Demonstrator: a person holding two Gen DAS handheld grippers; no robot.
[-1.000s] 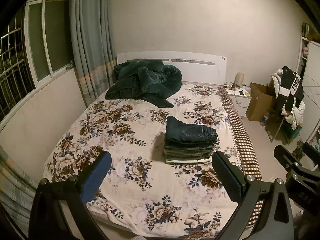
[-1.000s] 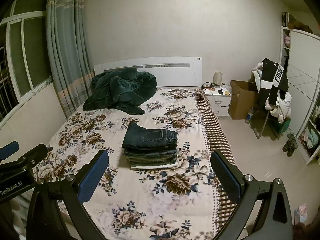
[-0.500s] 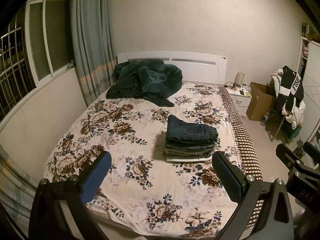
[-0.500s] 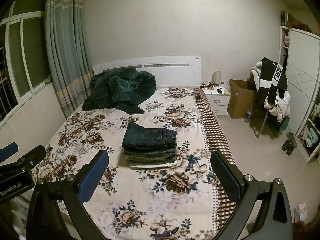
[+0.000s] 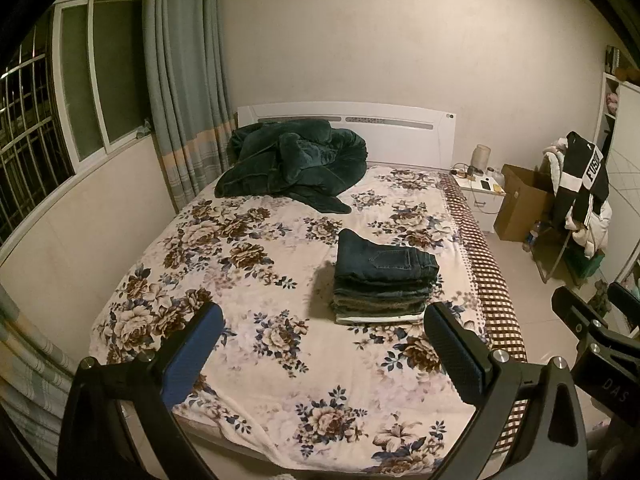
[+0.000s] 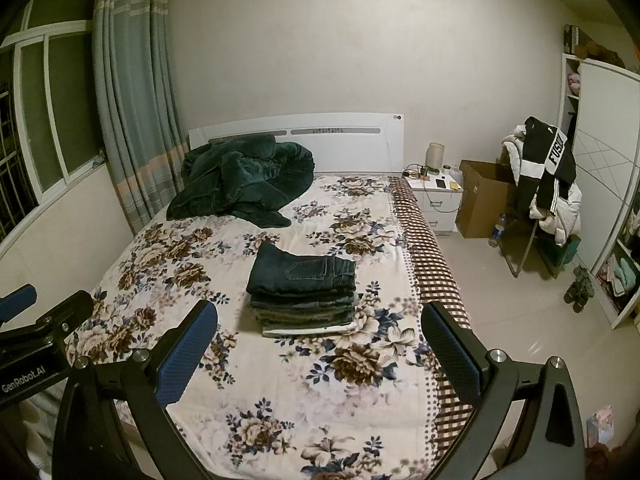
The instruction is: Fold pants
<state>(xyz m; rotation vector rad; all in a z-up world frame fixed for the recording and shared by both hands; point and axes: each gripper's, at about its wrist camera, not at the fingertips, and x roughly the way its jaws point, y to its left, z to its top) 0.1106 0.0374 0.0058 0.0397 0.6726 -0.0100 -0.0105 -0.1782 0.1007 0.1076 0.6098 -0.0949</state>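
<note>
A stack of folded pants (image 5: pixel 382 280), dark jeans on top, lies on the floral bedspread (image 5: pixel 260 280) right of the bed's middle; it also shows in the right wrist view (image 6: pixel 304 292). My left gripper (image 5: pixel 322 344) is open and empty, held back over the foot of the bed, well short of the stack. My right gripper (image 6: pixel 318 340) is open and empty too, at about the same distance. Each gripper shows at the edge of the other's view: the right one (image 5: pixel 592 320) and the left one (image 6: pixel 36 320).
A dark green blanket (image 5: pixel 296 164) is bunched at the white headboard (image 5: pixel 400 136). Curtains and a window stand on the left. A nightstand (image 6: pixel 438 200), a cardboard box (image 6: pixel 484 204) and a chair heaped with clothes (image 6: pixel 548 184) stand on the right.
Both views have drawn back and drifted very slightly from the bed. The stack has not moved and both grippers stay open.
</note>
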